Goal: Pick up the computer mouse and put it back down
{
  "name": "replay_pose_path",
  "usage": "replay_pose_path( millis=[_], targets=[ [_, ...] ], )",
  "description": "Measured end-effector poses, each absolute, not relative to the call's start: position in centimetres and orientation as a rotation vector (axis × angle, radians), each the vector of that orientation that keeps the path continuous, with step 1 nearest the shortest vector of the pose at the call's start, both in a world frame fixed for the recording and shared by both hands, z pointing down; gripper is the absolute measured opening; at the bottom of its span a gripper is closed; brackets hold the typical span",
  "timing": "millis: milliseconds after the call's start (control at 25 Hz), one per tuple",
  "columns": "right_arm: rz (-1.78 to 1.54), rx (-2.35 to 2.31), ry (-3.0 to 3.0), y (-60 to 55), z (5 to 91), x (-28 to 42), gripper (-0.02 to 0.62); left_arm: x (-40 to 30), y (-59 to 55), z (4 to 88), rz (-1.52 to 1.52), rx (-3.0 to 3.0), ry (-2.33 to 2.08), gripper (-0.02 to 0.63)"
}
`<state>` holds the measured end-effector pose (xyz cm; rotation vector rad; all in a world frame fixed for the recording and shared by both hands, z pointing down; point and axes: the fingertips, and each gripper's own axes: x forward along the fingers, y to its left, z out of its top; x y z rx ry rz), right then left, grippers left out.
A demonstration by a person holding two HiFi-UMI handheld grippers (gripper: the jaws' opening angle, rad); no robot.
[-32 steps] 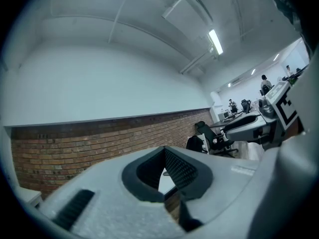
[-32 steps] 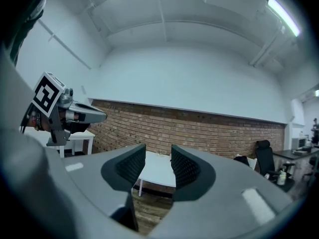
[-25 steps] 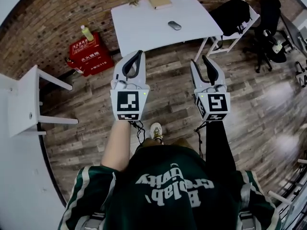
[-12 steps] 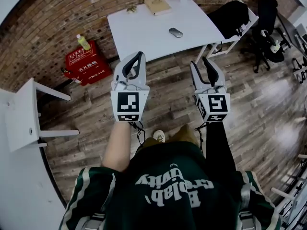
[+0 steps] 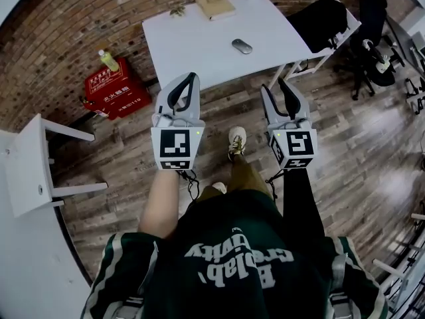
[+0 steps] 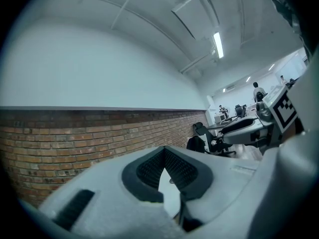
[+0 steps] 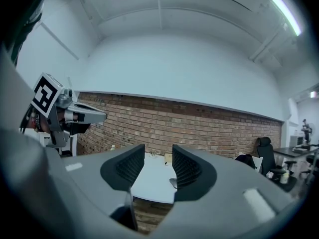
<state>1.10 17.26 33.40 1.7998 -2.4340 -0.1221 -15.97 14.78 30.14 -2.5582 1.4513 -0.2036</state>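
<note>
Across the far side of the wooden floor stood the white table (image 5: 192,45), and the computer mouse (image 5: 242,46) lay on its top, right of centre, untouched and well apart from both grippers. A tan book (image 5: 215,4) sat near the table's far edge, clear of the mouse, so nothing crowded the pick.

Both grippers were held level and side by side in front of the person, pointing toward the table; that looked like a carrying posture for the approach, not a reach. The left gripper (image 5: 190,78) had its pads pressed together at the tips with nothing between them, which suggested it was only along for the ride. The right gripper (image 5: 275,88) had its jaws parted to a moderate gap, empty, and through that gap its own view showed the table edge and the mouse beside the right pad. That lineup made the right gripper the likelier one for the grasp.

One shoe (image 5: 236,141) was set forward on the floor between the grippers, which fitted a step toward the table. The pick had not begun.
</note>
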Motion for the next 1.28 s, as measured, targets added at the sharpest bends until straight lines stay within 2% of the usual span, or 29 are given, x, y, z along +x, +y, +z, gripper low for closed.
replay_pose_path(
  millis=[720,1280],
  targets=[
    [-0.135,1.642,-2.561,-8.0,33.4,4.0,0.218,-11.0,-7.2,30.0,-0.166,-2.533,1.495,0.006],
    [0.002,1.515,-2.61,-20.7,34.8,6.6,0.242,-7.1,-19.2,29.8,-0.217,-2.515,1.502,0.006]
  ],
)
